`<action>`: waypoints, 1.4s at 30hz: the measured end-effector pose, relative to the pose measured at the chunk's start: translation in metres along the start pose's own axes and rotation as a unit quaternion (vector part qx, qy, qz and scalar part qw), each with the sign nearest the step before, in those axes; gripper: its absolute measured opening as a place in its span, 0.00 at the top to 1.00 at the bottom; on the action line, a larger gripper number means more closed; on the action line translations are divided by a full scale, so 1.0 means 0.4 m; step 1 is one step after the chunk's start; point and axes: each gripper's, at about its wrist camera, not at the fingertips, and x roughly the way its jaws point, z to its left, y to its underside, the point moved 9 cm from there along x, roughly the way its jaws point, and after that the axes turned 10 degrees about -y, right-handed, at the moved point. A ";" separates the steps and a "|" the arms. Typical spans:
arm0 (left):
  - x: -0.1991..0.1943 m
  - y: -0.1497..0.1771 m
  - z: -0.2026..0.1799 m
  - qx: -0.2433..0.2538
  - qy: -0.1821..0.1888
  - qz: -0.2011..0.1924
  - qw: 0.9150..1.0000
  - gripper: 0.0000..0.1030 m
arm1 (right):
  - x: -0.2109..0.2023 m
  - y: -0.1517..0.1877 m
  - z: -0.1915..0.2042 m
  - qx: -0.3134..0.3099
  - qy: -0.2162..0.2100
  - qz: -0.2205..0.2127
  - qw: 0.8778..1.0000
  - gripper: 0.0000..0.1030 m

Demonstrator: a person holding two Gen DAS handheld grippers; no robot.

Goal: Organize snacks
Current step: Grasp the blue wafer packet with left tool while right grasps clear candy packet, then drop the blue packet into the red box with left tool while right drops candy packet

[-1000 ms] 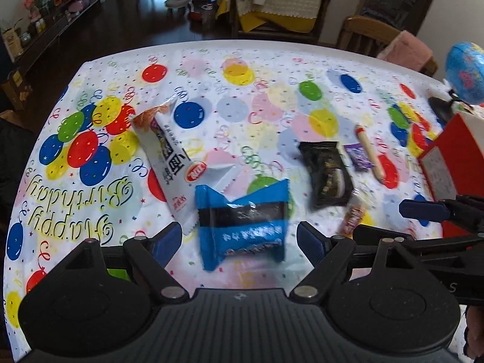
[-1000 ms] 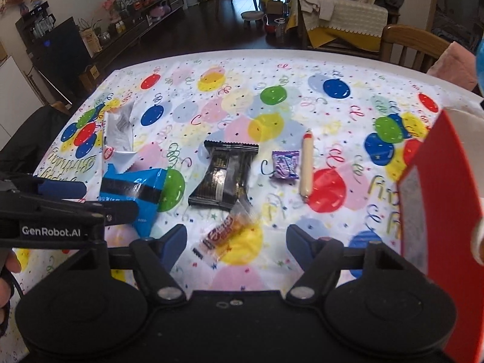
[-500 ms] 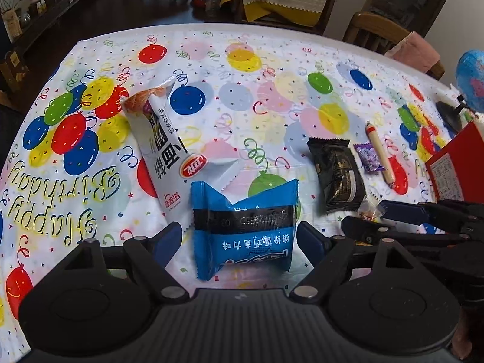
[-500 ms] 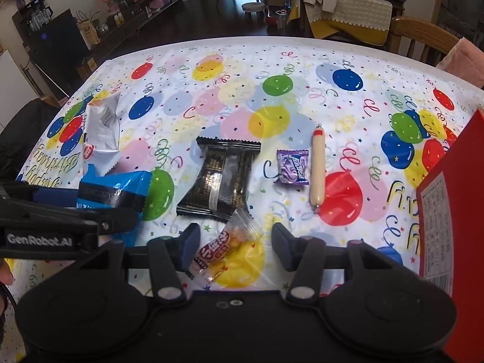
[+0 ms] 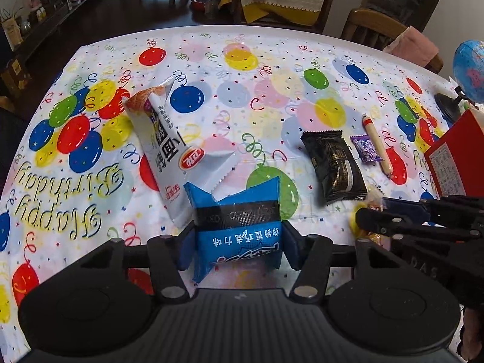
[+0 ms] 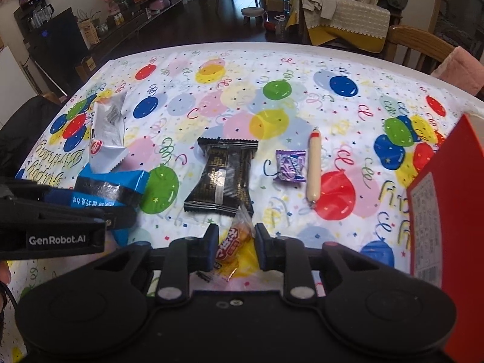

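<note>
My left gripper is shut on a blue snack packet lying on the balloon tablecloth; the packet also shows in the right wrist view. My right gripper has its pads close on both sides of a small clear-wrapped orange candy; whether they touch it is unclear. A white snack bag, a black packet, a purple candy and a sausage stick lie on the table.
A red box stands at the right edge of the table. A globe stands behind it. Wooden chairs stand at the far side. The table's left edge drops to a dark floor.
Both grippers have moved forward and closed. The left fingers have closed on the blue packet. The right fingers have narrowed around the orange candy.
</note>
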 end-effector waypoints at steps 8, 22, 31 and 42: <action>-0.066 0.031 0.013 -0.010 0.011 -0.001 1.000 0.46 | -0.091 0.009 0.020 0.006 0.004 -0.021 1.000 0.78; -0.279 0.054 -0.020 0.006 0.032 -0.063 0.997 0.45 | -0.317 0.033 0.055 0.016 0.028 -0.083 0.996 0.78; -0.405 0.062 -0.067 0.031 0.053 -0.100 0.993 0.45 | -0.448 0.065 0.063 0.032 0.051 -0.119 0.991 0.78; -0.523 0.063 -0.191 0.067 0.069 -0.130 0.987 0.45 | -0.579 0.105 0.007 0.052 0.060 -0.155 0.985 0.78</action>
